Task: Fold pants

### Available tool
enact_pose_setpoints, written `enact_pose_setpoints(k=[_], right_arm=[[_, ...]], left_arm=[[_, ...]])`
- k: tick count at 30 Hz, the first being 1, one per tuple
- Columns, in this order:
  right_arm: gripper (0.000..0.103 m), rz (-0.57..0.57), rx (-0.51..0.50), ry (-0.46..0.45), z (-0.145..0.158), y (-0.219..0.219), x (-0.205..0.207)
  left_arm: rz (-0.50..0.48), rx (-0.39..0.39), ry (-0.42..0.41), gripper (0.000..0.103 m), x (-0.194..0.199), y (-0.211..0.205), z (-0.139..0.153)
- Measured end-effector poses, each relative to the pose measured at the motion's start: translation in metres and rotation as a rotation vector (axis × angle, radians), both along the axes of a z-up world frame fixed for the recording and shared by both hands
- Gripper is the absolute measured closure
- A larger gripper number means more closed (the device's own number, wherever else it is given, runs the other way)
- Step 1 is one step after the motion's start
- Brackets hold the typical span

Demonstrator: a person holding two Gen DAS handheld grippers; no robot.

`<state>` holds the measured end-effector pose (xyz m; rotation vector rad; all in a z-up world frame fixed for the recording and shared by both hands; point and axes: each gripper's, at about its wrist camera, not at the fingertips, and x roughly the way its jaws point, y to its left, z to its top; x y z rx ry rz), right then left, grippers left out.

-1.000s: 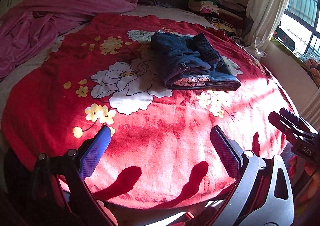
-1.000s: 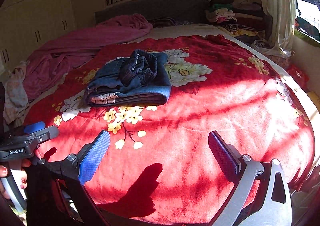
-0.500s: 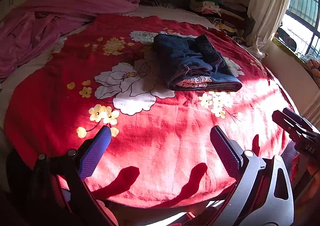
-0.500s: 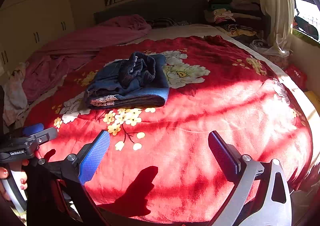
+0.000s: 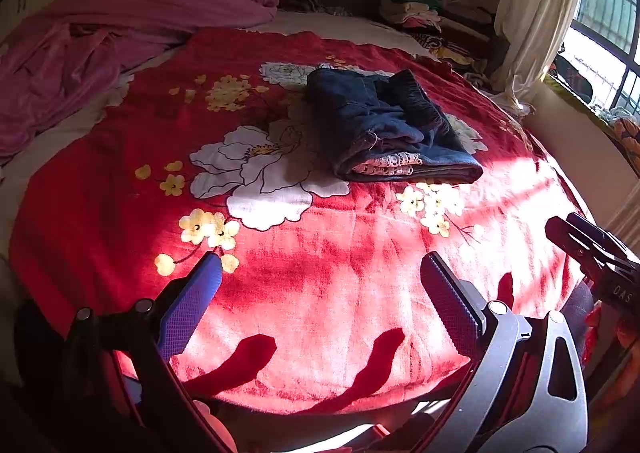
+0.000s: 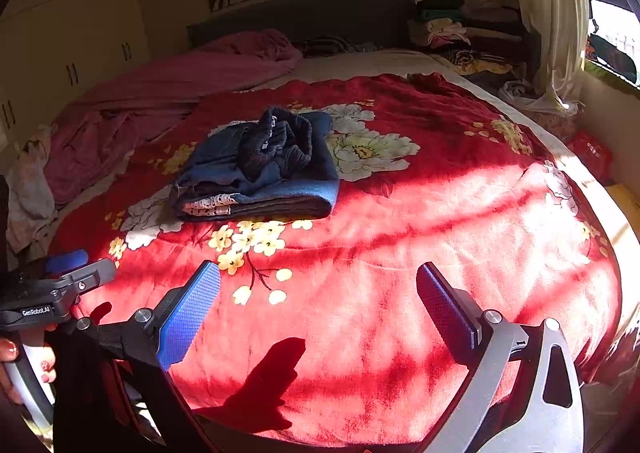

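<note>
On the bed's red blanket: folded pants | left hand-held gripper agape, empty | right hand-held gripper agape, empty

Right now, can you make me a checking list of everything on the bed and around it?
Surface: red flowered blanket spread over the bed, sunlit at the near edge.
Job's things: dark blue pants lie folded into a bundle on the blanket, lace trim showing at the near end.
Clutter: pink bedding heaped at the far left; pile of clothes by the headboard.
Grippers: left hand-held gripper open, holding nothing; right hand-held gripper open, holding nothing; both short of the pants.
Cables: nothing seen.
Surroundings: curtain and window at right, wardrobe at left, pictures above the headboard.
</note>
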<state>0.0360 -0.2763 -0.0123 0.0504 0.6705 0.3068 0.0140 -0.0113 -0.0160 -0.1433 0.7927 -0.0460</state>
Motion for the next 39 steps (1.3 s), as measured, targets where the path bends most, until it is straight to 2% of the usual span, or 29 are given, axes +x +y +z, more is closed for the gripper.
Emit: enact_pose_setpoints(k=[35, 39], right_arm=[[0.005, -0.004, -0.004, 0.004, 0.0007, 0.0004, -0.0002], [0.005, -0.006, -0.004, 0.008, 0.0003, 0.0009, 0.0002]], left_arm=[[0.018, 0.003, 0.016, 0.01, -0.0016, 0.0039, -0.002], [0.006, -0.022, 0.024, 0.01, -0.0012, 0.0051, -0.003]])
